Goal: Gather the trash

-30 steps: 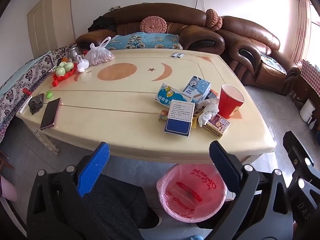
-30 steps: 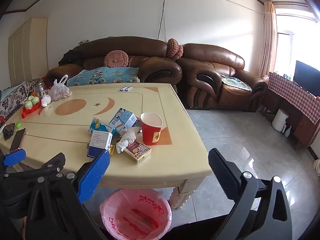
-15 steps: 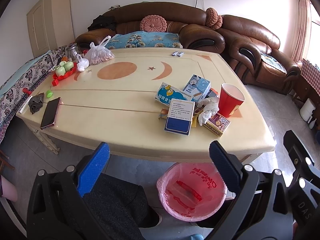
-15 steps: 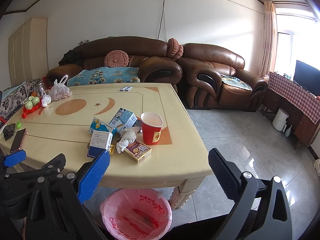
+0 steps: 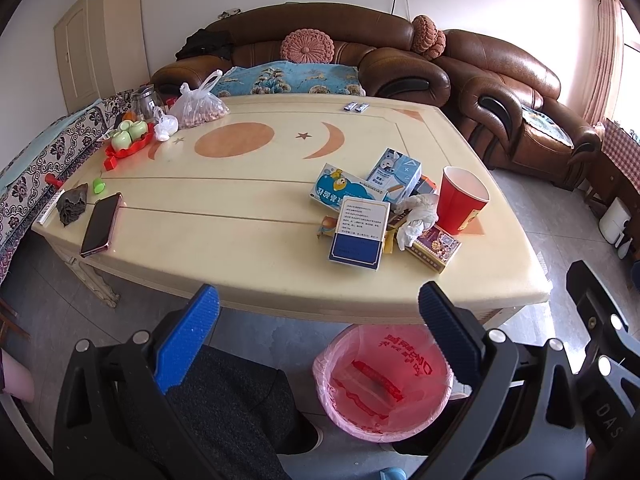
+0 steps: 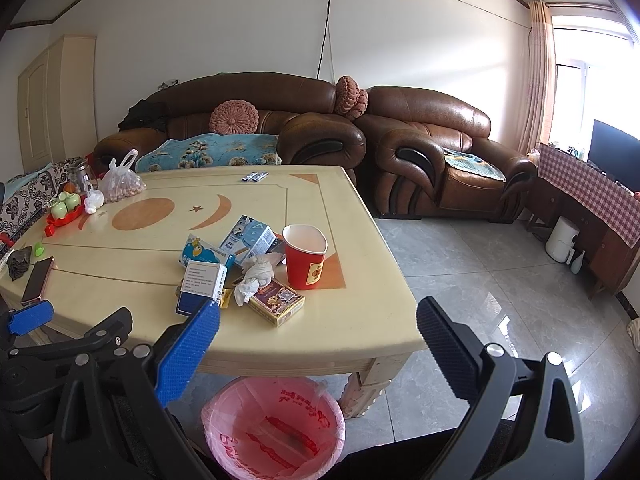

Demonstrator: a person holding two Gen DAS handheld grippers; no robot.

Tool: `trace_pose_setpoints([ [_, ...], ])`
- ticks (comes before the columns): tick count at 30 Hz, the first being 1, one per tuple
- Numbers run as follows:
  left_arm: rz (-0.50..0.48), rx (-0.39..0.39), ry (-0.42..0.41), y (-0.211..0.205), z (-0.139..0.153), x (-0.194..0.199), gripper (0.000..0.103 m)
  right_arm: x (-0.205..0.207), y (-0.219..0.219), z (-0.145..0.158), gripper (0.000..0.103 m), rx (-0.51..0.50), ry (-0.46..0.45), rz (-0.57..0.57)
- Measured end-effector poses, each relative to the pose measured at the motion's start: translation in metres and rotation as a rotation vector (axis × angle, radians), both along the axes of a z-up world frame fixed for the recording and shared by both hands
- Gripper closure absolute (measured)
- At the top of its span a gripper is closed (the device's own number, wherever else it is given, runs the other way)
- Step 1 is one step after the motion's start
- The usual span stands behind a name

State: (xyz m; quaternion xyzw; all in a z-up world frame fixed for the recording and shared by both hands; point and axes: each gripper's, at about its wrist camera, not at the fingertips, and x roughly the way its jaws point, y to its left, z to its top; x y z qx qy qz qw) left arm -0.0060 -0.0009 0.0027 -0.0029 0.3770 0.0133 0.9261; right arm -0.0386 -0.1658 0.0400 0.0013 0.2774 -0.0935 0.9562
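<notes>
Both the left gripper (image 5: 318, 310) and right gripper (image 6: 318, 326) gape wide — holding nothing. Ahead of them, a crumpled white tissue (image 6: 256, 278) lies among cardboard boxes beside a red paper cup (image 6: 305, 256); below sits a pink-lined round bin (image 6: 274, 426).

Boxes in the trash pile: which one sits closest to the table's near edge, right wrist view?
The maroon-and-gold patterned box, lying flat right of the crumpled tissue. The blue-and-white box and the two light-blue cartons sit farther back.

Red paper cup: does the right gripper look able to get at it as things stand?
Probably yes. The right gripper is open and empty, short of the table's near edge. The red paper cup stands upright at the right of the clutter; only a patterned flat box lies nearer, to its left.
</notes>
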Motion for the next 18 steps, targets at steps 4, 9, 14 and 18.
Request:
trace_pose_setpoints([
  [4, 0.0, -0.001, 0.001, 0.0002, -0.0002, -0.0001, 0.005, 0.0003, -0.0002, -0.0001, 0.006, 0.001, 0.001, 0.0],
  [9, 0.0, 0.0, 0.001, 0.0005, -0.0001, -0.0001, 0.005, 0.0005, -0.0007, -0.0002, 0.006, 0.001, 0.001, 0.0],
  [14, 0.0, -0.001, 0.002, 0.0009, 0.0003, 0.0, 0.005, -0.0014, 0.0044, -0.0008, 0.006, 0.003, 0.001, 0.001],
  [18, 0.0, 0.001, 0.001, 0.0009, 0.0004, -0.0001, 0.005, -0.001, 0.0039, -0.0002, 0.006, 0.003, 0.0, 0.002],
])
